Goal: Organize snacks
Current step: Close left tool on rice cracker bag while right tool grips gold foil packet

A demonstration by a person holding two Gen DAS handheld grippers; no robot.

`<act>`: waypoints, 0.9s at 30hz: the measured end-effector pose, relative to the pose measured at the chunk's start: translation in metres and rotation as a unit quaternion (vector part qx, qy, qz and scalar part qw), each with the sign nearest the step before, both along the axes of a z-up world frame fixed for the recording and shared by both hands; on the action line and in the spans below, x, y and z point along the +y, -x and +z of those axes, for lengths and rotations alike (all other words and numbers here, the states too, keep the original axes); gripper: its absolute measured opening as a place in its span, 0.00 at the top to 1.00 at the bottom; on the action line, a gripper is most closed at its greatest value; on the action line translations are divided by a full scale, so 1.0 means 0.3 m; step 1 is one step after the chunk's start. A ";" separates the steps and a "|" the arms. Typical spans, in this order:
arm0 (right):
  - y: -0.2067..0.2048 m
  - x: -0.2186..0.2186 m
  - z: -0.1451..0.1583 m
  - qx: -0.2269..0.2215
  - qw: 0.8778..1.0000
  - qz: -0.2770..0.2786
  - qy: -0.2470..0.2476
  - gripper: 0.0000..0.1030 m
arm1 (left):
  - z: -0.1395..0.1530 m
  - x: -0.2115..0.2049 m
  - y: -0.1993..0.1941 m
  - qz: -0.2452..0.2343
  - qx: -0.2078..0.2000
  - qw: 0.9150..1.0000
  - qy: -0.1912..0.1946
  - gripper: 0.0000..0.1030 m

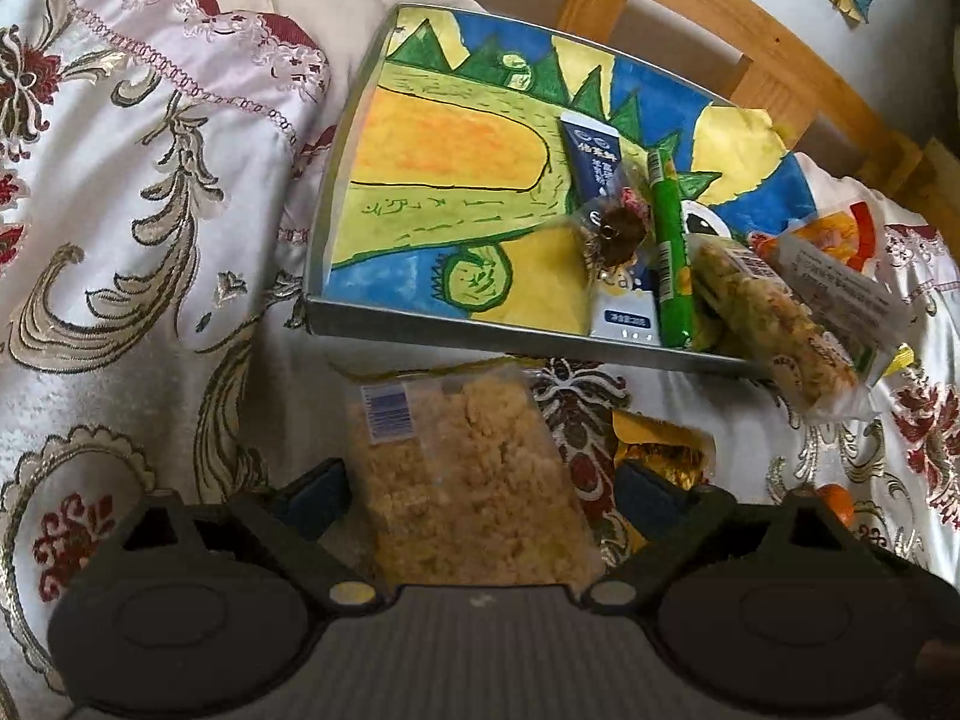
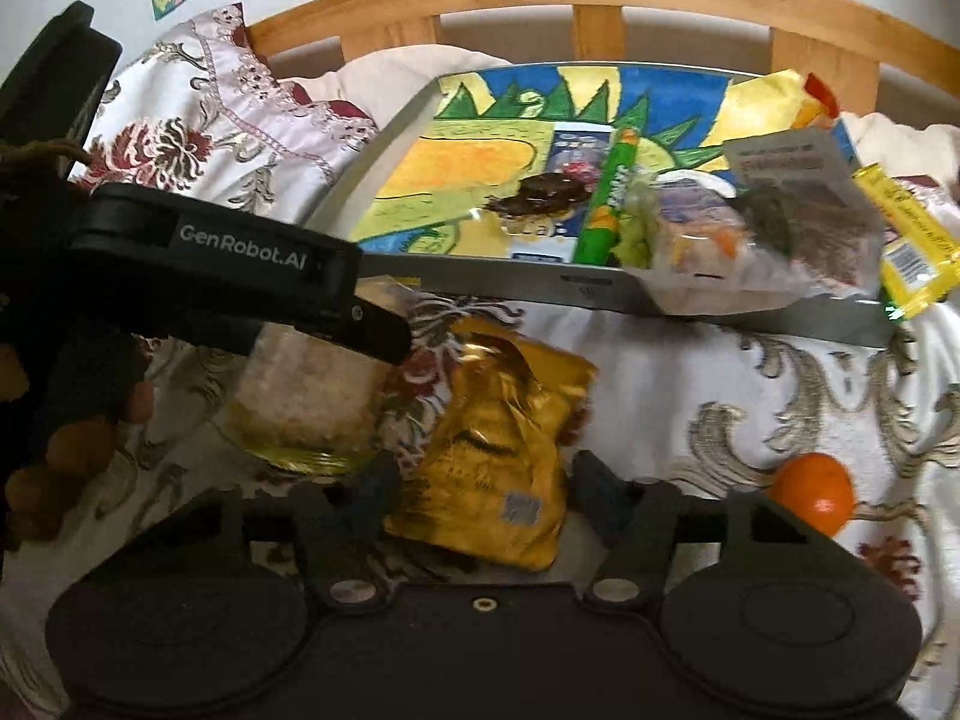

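Showing whole only from the right wrist: orange near gold packet.

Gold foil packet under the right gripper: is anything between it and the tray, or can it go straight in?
Nothing lies on the bedspread between the gold foil packet and the tray. The packet sits between the right gripper fingers. Snacks crowd the tray's right side; its left side is bare. The left gripper hovers just left, over the clear crumb bag.

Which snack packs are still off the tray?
Two lie on the bedspread in front of the tray: the clear crumbly-snack bag between the left gripper fingers, and the gold foil pack between the right gripper fingers.
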State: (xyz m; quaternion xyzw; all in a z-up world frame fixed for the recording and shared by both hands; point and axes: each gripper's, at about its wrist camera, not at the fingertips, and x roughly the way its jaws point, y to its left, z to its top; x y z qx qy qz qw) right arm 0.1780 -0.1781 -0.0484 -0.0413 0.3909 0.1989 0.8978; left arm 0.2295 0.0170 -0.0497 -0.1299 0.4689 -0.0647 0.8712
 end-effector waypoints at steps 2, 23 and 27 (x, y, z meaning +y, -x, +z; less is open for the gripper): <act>-0.002 -0.012 0.001 -0.009 1.000 -0.003 0.012 0.43 | -0.002 -0.006 0.002 0.005 0.002 1.000 -0.007 0.10; -0.002 0.033 -0.021 -0.051 0.995 0.050 0.074 0.60 | 0.007 -0.044 0.055 0.031 0.003 0.998 -0.051 0.24; 0.014 0.034 -0.016 -0.064 0.992 0.055 0.093 0.61 | 0.021 -0.044 0.083 0.031 0.004 0.998 -0.049 0.25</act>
